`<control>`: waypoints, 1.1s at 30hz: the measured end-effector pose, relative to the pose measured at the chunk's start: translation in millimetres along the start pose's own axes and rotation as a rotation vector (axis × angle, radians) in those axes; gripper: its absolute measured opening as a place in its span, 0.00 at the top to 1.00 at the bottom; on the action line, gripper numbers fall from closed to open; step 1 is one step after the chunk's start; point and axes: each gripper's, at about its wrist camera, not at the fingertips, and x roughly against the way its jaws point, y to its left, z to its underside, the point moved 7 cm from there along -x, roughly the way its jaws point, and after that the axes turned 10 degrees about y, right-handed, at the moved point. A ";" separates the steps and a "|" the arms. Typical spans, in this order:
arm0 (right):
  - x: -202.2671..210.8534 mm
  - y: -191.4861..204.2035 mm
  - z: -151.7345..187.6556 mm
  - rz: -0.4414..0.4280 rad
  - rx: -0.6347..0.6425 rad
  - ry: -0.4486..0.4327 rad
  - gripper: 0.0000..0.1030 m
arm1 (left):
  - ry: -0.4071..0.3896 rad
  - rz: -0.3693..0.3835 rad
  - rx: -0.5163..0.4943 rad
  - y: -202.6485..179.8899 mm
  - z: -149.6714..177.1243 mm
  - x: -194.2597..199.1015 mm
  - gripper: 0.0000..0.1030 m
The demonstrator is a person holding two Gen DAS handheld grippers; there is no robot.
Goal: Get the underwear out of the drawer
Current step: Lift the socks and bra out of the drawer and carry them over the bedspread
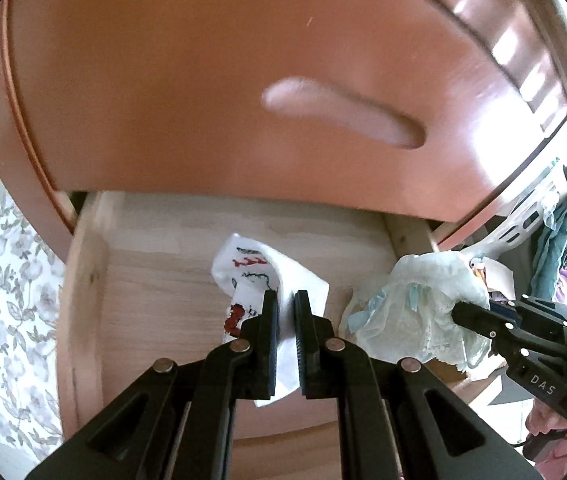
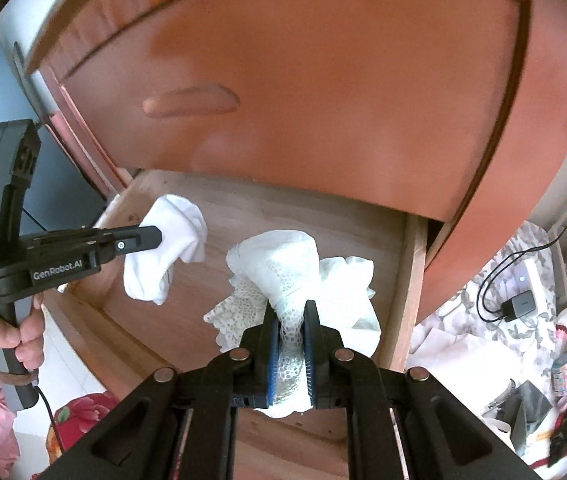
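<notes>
My left claw (image 1: 286,308) is clenched on a piece of white underwear with red and dark print (image 1: 251,276), the cloth pinched between my 2 black fingers and bunching up just ahead of their tips, a flap of it hanging below them. Beneath and beyond that claw lies the open drawer (image 1: 155,292), its pale wooden floor bare under the cloth, so the piece hangs clear of the wood rather than resting on it. Above the drawer, straight ahead of the claw, stands the reddish-brown front of the closed drawer above (image 1: 211,88) with its long recessed handle (image 1: 343,114). Off to the right of my left claw, my right claw (image 2: 292,320) is clamped on a second piece, white lace underwear (image 2: 279,264); the lace edge runs between the blue pads and the rest billows out ahead and to the right of the tips, held over the drawer's right half. From the right claw's own view, my left claw shows at its left, with the printed white piece dangling from the fingertips over the left part of the drawer. My hand (image 2: 23,336) wraps the grip of the left tool down at the lower left. To the left of my left claw a floral cloth (image 1: 7,304) lies outside the drawer; far right of my right claw a black charger with its cable (image 2: 517,305) rests on a patterned surface.
</notes>
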 end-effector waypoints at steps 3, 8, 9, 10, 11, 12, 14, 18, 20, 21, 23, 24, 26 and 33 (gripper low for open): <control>4.4 3.5 -3.4 -0.007 -0.005 -0.026 0.89 | -0.019 -0.010 -0.009 -2.5 1.1 13.7 0.92; 22.7 5.3 -3.7 -0.023 -0.012 -0.080 0.89 | -0.055 -0.023 -0.011 -5.5 0.5 30.8 0.92; 27.9 5.0 -3.6 -0.027 -0.014 -0.092 0.89 | -0.065 -0.029 -0.013 -8.0 2.0 37.6 0.92; 31.6 5.0 -3.8 -0.030 -0.016 -0.103 0.89 | -0.075 -0.033 -0.016 -15.0 9.2 42.4 0.92; 38.2 4.9 -3.4 -0.034 -0.019 -0.120 0.89 | -0.087 -0.035 -0.022 -17.8 9.4 47.8 0.92; 44.1 4.5 -2.7 -0.037 -0.021 -0.135 0.89 | -0.106 -0.038 -0.029 -21.1 12.6 57.9 0.92; 57.8 7.5 0.0 -0.040 -0.023 -0.163 0.89 | -0.132 -0.044 -0.038 -24.4 14.9 72.3 0.92; 85.4 3.0 3.3 -0.036 -0.035 -0.215 0.89 | -0.182 -0.042 -0.054 -38.2 18.7 95.4 0.92; 98.6 -1.9 6.8 -0.034 -0.042 -0.241 0.89 | -0.209 -0.044 -0.068 -46.6 21.7 107.3 0.92; 103.4 -3.7 8.0 -0.030 -0.045 -0.251 0.89 | -0.217 -0.044 -0.075 -48.3 22.7 111.6 0.92; 113.9 -8.1 12.5 -0.022 -0.049 -0.269 0.89 | -0.234 -0.044 -0.088 -57.4 25.0 121.5 0.92; 118.4 -11.5 14.9 -0.017 -0.053 -0.276 0.89 | -0.242 -0.043 -0.096 -61.9 25.9 126.7 0.92; 126.8 -19.1 20.6 -0.009 -0.064 -0.290 0.89 | -0.255 -0.040 -0.106 -70.3 28.7 134.1 0.92; 154.1 -45.0 40.4 0.022 -0.103 -0.326 0.89 | -0.287 -0.023 -0.141 -101.2 36.1 148.0 0.92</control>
